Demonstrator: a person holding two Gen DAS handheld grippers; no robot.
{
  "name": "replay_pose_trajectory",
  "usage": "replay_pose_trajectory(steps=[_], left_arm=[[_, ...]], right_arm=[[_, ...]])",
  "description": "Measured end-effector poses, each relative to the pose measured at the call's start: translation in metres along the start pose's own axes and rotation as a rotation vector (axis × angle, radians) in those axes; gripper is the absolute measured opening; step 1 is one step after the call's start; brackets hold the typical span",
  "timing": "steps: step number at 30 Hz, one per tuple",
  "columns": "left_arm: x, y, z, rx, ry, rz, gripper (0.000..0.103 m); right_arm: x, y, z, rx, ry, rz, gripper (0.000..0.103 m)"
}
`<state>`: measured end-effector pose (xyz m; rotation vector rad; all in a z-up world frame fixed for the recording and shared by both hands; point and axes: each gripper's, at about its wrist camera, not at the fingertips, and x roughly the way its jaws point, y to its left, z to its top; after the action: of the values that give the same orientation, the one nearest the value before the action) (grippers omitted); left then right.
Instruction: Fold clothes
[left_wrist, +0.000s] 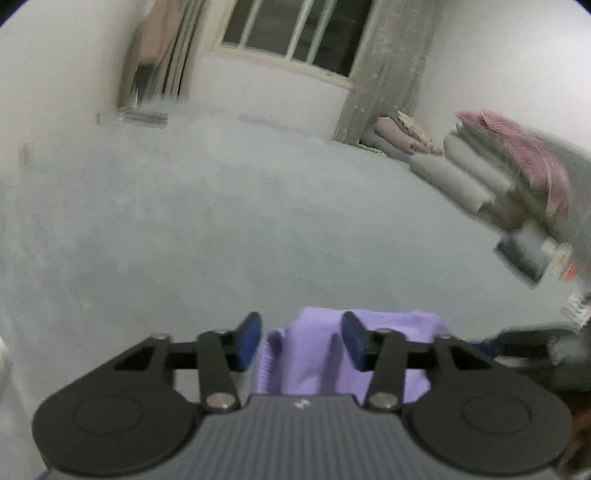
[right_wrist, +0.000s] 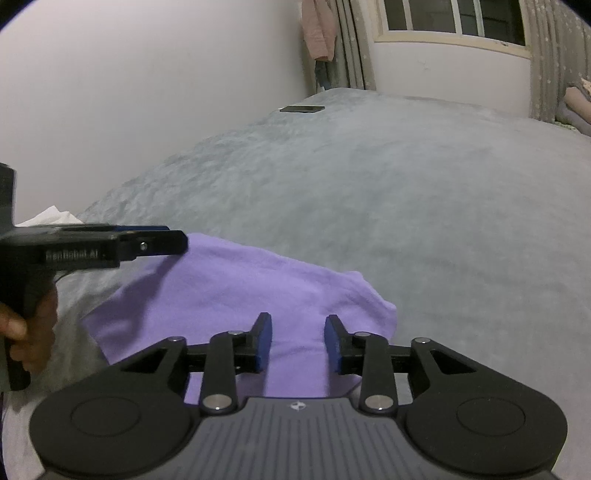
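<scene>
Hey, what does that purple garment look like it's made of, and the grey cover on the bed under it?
Purple garment: probably a soft matte knit, fleece or cotton jersey; it drapes in rounded folds without shine. Grey bed cover: seemingly a plush, short-pile fabric, its mottled, slightly crinkled surface suggesting fleece or velvet. Neither can be confirmed by sight alone.

Blurry "FanRobot.AI"-type print on side of left hand-held gripper (right_wrist: 177, 242); exact letters unclear.

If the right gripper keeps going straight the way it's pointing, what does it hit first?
Most likely the purple garment: the right gripper points down at it with open jaws, cloth showing between them. Beyond lies the grey bedspread. Depth is hard to judge.
</scene>
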<state>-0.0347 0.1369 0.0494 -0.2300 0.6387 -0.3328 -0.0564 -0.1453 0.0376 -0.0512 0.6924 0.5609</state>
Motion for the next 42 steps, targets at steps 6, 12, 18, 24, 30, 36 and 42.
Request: replay_pose_trajectory(steps=[6, 12, 18, 24, 30, 36, 42], left_arm=[[0.013, -0.016, -0.007, 0.142, -0.011, 0.068, 0.016], [-0.004, -0.042, -0.015, 0.245, -0.104, 0.091, 0.010], [0.001, -0.059, -0.012, 0.275, -0.161, 0.041, 0.010], [0.001, -0.047, -0.006, 0.204, -0.185, 0.055, 0.009], [0.014, -0.036, -0.010, 0.188, -0.153, 0.128, 0.009], [0.018, -0.014, -0.005, 0.101, -0.139, 0.179, 0.010], [0.010, -0.009, 0.001, 0.062, -0.119, 0.181, 0.025]], right_arm=[[-0.004, 0.004, -0.003, -0.015, -0.002, -0.015, 0.033], [-0.014, 0.011, -0.007, -0.033, -0.028, -0.020, 0.033], [-0.012, 0.015, -0.010, -0.059, -0.003, -0.029, 0.033], [-0.013, 0.015, -0.009, -0.050, -0.014, -0.033, 0.033], [-0.009, 0.018, -0.011, -0.055, 0.001, -0.030, 0.034], [-0.006, 0.020, -0.010, -0.061, 0.012, -0.034, 0.035], [-0.005, 0.023, -0.007, -0.052, 0.004, -0.046, 0.035]])
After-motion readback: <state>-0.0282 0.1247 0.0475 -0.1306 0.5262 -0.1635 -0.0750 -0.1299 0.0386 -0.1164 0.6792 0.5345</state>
